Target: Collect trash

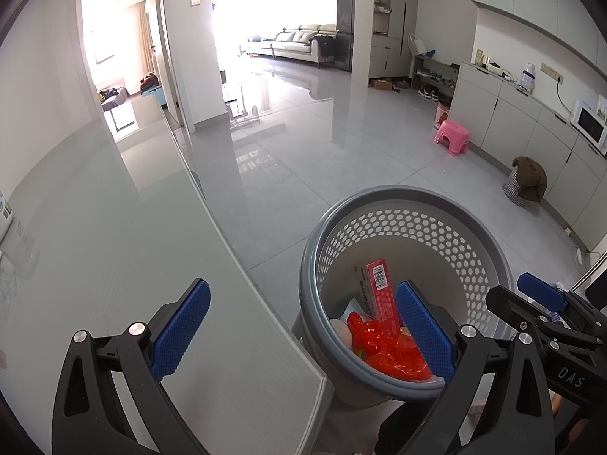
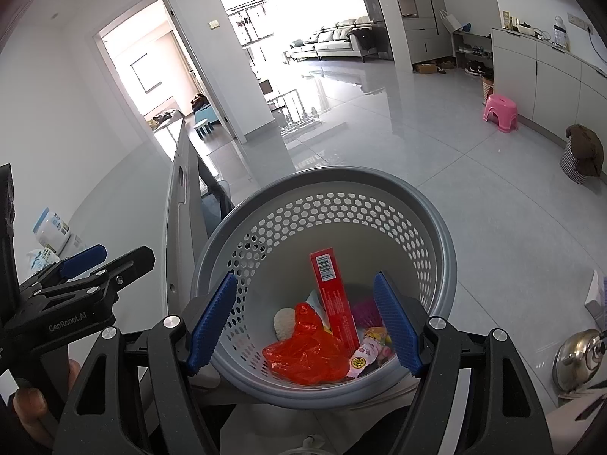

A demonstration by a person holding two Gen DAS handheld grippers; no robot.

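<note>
Beside the left gripper (image 1: 303, 326) runs the grey table (image 1: 114, 246), whose edge and corner lie between its two fingers; the right-hand blue pad hangs over the rim of the trash basket (image 1: 428, 197), which stands off the table's corner, touching or just clear of it. Well ahead of both tongs, across the glossy tiled floor, stand one pink stool (image 2: 500, 112) and one checked bin draped with a brown cloth (image 2: 582, 155), both against the cabinets. A steel kettle lid (image 2: 576, 356) shows just right of the right gripper (image 2: 305, 322).

The basket is one, round, grey-rimmed, with a wall of hexagonal holes. Inside lie one upright red box (image 2: 334, 295) with a barcode, one crumpled red plastic bag (image 2: 307, 352), one pale round puff, and a few small wrappers too jumbled to count.

Both tongs gape wide and hold nothing; the right one is directly above the basket's mouth.
</note>
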